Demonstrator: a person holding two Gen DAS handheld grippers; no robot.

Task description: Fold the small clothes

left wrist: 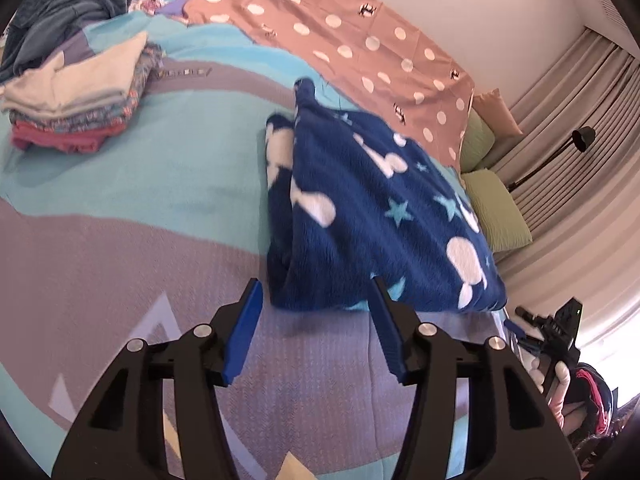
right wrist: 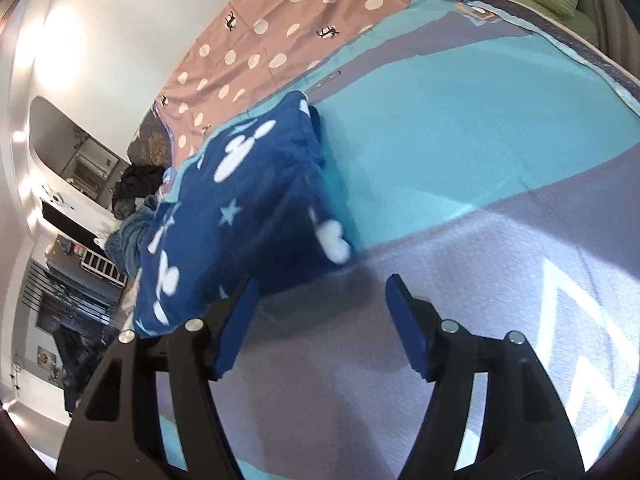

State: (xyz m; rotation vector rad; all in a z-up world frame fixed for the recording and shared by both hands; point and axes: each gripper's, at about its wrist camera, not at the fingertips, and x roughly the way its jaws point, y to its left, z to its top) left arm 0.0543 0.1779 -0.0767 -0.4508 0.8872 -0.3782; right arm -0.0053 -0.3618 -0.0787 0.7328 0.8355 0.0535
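Note:
A dark blue fleece garment (left wrist: 360, 208) with white shapes and light blue stars lies bunched on the bed cover (left wrist: 160, 200). It also shows in the right wrist view (right wrist: 248, 208), at the left. My left gripper (left wrist: 316, 292) is open and empty, just short of the garment's near edge. My right gripper (right wrist: 320, 288) is open and empty, with its left finger beside the garment's near corner. The right gripper body (left wrist: 556, 328) shows at the right edge of the left wrist view.
A stack of folded clothes (left wrist: 76, 96) sits at the far left of the bed, with a heap of unfolded clothes (left wrist: 68, 12) behind it. A pink polka-dot sheet (left wrist: 352, 40) lies along the wall. Green cushions (left wrist: 496, 208), curtains and a floor lamp (left wrist: 580, 140) stand beyond.

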